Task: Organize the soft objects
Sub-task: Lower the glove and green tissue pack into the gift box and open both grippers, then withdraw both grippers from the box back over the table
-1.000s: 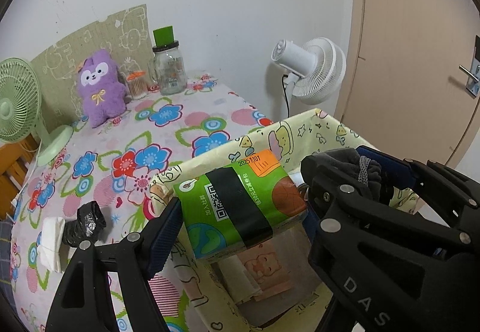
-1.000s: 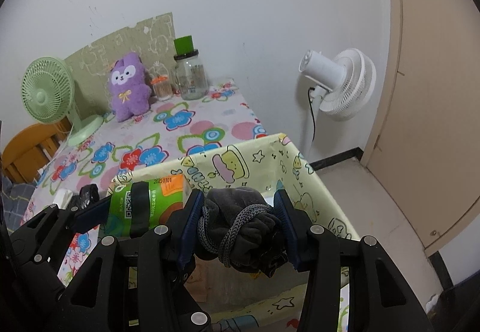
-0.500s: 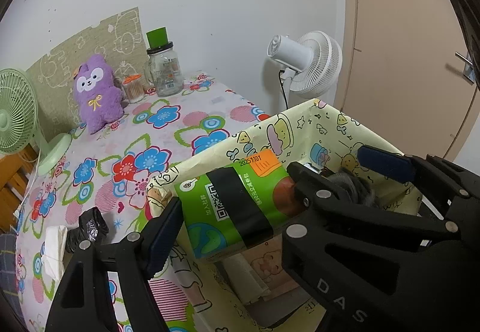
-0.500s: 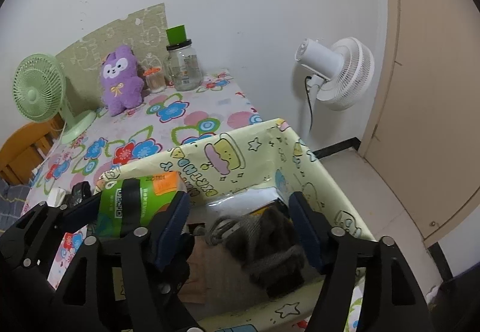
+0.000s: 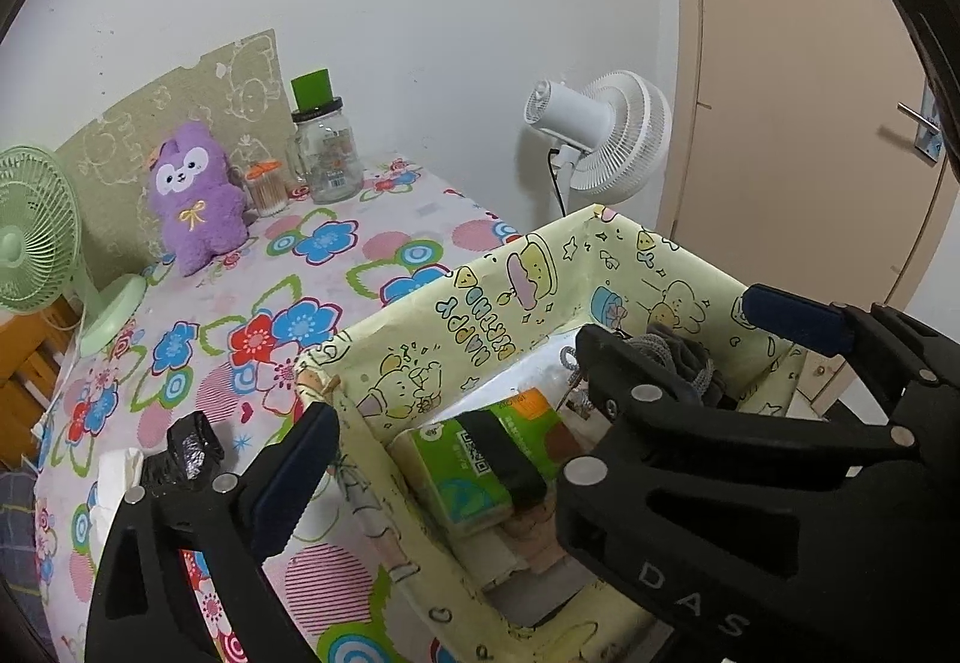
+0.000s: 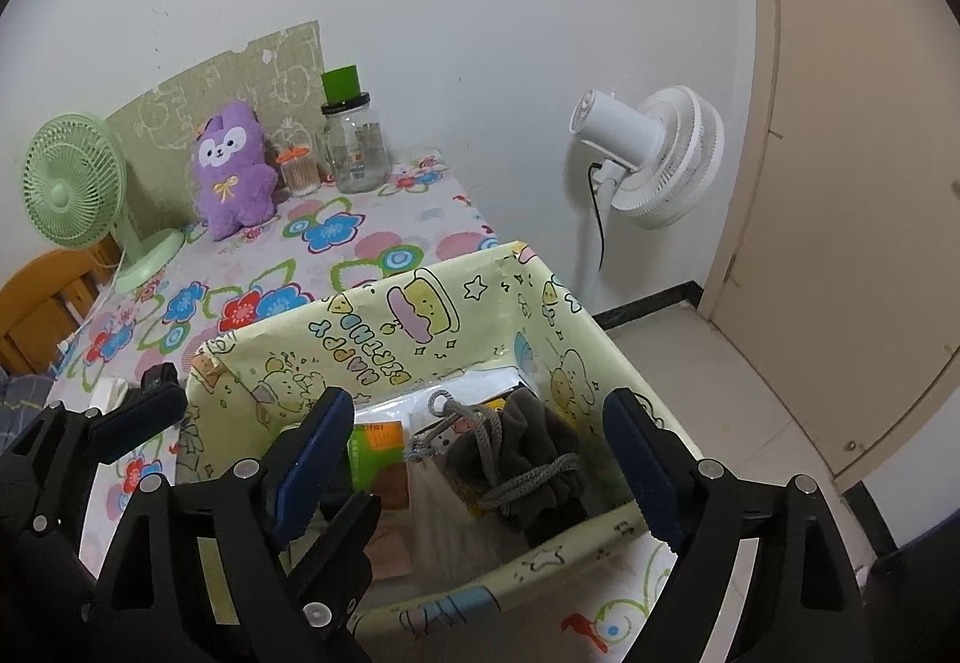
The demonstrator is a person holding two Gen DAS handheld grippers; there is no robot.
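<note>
Left gripper (image 5: 456, 417), lower centre of the left wrist view: jaws spread wide, nothing held. Its left finger is seen outside the left wall of the box; its right finger is hidden behind the right gripper's body. In the right wrist view only one of its blue pads (image 6: 138, 420) is visible, at the left edge beside the box.

Right gripper (image 6: 480, 453), lower centre of the right wrist view: jaws wide apart, nothing gripped, both blue pads positioned above the box opening.

Paper-lined box (image 5: 480, 303) (image 6: 372, 327), yellow w/ cartoon print, is set at the near edge of the table, centre-right of both frames.

Green tissue pack (image 5: 480, 459) is lying inside the box toward its left side, black band across it, orange label at its far end. In the right wrist view it is mostly hidden by the gripper finger; the orange/green part (image 6: 378, 447) is noted at frame centre.

Grey drawstring pouch (image 6: 528, 447) (image 5: 684, 357) is lying inside the box at its right side, cord looped over it, resting on other contents that can't be identified.

Table w/ floral cloth (image 5: 360, 255) (image 6: 336, 237): purple plush toy (image 5: 192, 195) (image 6: 231, 171) at upper left by the wall, glass jar w/ green cap (image 5: 321, 147) (image 6: 351, 141) beside it. Green desk fan (image 5: 36, 243) (image 6: 78, 189) at far left. White fan (image 5: 606, 141) (image 6: 654, 156) at upper right. Black crumpled item (image 5: 186, 450) and white tissue (image 5: 114, 477) lie left of the box.
</note>
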